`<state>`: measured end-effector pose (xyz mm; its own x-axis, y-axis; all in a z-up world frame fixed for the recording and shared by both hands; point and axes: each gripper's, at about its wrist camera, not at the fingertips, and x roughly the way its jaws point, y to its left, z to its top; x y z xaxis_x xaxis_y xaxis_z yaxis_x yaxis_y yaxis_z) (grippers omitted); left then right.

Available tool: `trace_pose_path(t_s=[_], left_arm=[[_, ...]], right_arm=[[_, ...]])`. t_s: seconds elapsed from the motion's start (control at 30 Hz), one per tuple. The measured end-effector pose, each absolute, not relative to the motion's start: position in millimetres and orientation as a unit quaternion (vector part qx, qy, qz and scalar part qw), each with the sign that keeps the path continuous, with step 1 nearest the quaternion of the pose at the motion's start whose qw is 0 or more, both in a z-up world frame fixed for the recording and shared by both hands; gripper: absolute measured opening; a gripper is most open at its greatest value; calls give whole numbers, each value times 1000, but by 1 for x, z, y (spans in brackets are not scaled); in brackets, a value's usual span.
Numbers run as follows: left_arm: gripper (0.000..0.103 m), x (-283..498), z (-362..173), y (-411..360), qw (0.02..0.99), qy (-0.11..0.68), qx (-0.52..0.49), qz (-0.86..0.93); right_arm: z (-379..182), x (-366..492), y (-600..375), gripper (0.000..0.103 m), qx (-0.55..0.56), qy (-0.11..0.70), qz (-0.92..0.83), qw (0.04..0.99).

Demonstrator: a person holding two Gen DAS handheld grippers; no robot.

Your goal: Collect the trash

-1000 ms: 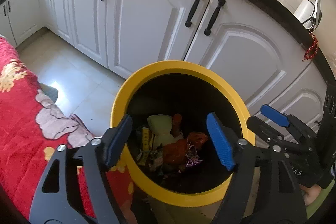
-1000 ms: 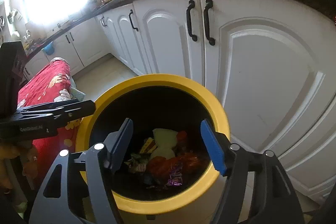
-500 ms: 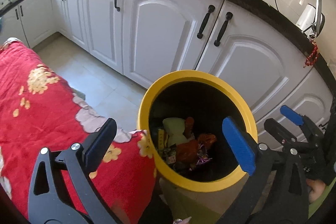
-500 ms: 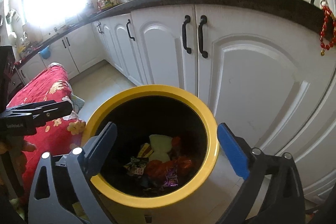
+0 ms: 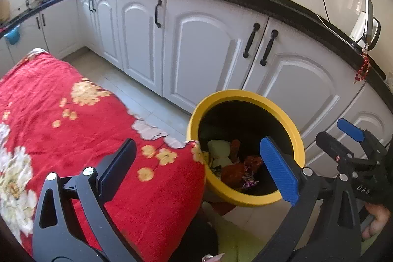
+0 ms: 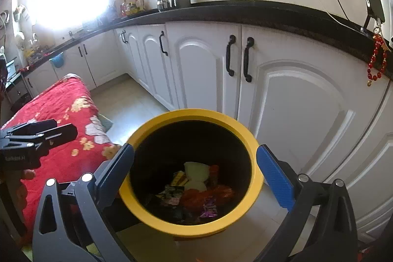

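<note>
A yellow-rimmed bin stands on the floor before the cabinets. Several crumpled wrappers lie at its bottom, red, yellow, pale green and purple. My left gripper is open and empty, above the corner of the red cloth and the bin's left rim. My right gripper is open and empty, high over the bin's mouth. The right gripper also shows at the right edge of the left wrist view, and the left gripper at the left of the right wrist view.
A red floral cloth covers a low surface left of the bin. White cabinets with black handles run behind under a black counter. Red beads hang at right. A hand holds the right gripper.
Both grippers have lifted and pulled back from the bin, which looks smaller. The left one swung left, bringing more red cloth into view. Both pairs of jaws have spread wider.
</note>
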<state>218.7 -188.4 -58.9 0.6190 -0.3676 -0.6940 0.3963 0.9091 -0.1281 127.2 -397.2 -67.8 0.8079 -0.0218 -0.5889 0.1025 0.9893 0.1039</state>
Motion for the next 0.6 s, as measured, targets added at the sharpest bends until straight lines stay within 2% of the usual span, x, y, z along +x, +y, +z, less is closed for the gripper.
trace_pose_path(t_s=[0.23, 0.6], left_arm=[[92, 196, -46, -152, 916, 353, 10, -190], [92, 155, -35, -94, 938, 312, -11, -151]], right_arm=[[-53, 112, -370, 97, 87, 290, -19, 953], [-32, 75, -303, 97, 61, 239, 20, 969]])
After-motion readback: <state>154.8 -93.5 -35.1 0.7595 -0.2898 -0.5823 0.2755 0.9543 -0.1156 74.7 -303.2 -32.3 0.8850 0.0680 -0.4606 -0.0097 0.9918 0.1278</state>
